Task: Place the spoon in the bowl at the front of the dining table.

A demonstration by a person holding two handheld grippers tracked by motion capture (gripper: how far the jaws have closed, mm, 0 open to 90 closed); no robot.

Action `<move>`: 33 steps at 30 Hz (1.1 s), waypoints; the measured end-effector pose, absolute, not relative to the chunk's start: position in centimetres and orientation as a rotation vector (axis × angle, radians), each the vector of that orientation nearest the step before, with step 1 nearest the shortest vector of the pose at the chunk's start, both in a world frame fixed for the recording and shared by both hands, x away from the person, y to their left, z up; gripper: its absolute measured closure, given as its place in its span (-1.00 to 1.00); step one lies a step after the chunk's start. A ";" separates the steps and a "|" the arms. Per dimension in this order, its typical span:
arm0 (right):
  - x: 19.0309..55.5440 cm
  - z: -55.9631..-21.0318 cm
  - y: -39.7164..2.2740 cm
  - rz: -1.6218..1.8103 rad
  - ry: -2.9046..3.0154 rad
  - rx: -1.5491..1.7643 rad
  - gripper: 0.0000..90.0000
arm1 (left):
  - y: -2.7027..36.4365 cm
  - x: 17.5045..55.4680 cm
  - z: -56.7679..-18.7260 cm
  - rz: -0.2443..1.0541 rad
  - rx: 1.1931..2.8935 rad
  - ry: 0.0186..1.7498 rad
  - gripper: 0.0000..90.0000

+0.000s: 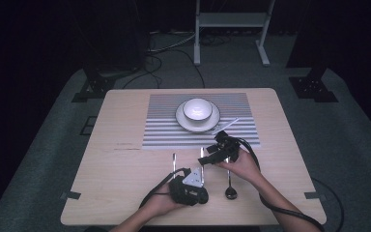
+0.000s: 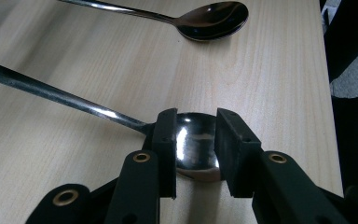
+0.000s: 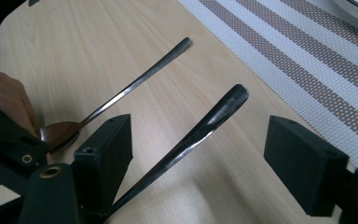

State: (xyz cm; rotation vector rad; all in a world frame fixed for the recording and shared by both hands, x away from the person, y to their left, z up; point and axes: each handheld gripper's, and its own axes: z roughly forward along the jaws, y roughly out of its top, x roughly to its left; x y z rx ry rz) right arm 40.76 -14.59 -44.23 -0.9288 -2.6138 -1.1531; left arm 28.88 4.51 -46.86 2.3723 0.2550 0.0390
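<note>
**A:** Which step was judged to be in hand?

**B:** A two-handed pick-up of one spoon (image 2: pixel 74 101). Nearest the person, its bowl end was clamped between the jaws of the left claw (image 2: pixel 196 122), which were shut tight on it. The handle ran away across the desk (image 1: pixel 125 159) towards the placemat (image 1: pixel 164 130).

**A:** And the other claw?

**B:** A little farther out, the right claw (image 3: pixel 199 125) was held wide open. The tip of that same handle was straddled by its jaws but touched by neither, so nothing was gripped there. The handle seemed to be tilted slightly up off the wood, though that could not be told for certain.

**A:** Were other things seen nearby?

**B:** A second spoon (image 2: pixel 212 19) was left lying flat beyond the left claw, and a third spoon (image 3: pixel 135 80) beyond the right claw. Both were untouched. At the far end, a bowl (image 1: pixel 197 108) was stood on a plate (image 1: pixel 179 118) in the middle of the placemat.

**A:** What was called for next?

**B:** The right jaws would need to be closed squarely on the handle, near its tip. Only once that hold was firm could the left grip be released. The spoon could then be carried out towards the placemat, clear of the two spoons beside it.
</note>
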 end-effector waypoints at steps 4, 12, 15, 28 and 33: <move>41.1 -44.3 -14.3 -1.134 -2.628 -0.926 -0.39 | 4.5 28.9 -46.9 0.040 2.371 0.256 0.54; 41.6 -44.4 -13.9 -1.125 -2.639 -0.923 -0.09 | 4.5 28.9 -46.9 0.042 2.373 0.253 0.54; 41.6 -44.4 -13.9 -1.128 -2.640 -0.933 0.09 | 4.4 28.9 -46.9 0.039 2.372 0.256 0.54; 41.8 -44.2 -14.0 -1.149 -2.589 -0.930 0.54 | 4.3 29.0 -46.6 0.048 2.398 0.238 0.40; 41.7 -43.5 -14.2 -1.201 -2.555 -0.939 0.68 | 4.7 29.3 -45.9 0.042 2.375 0.261 0.30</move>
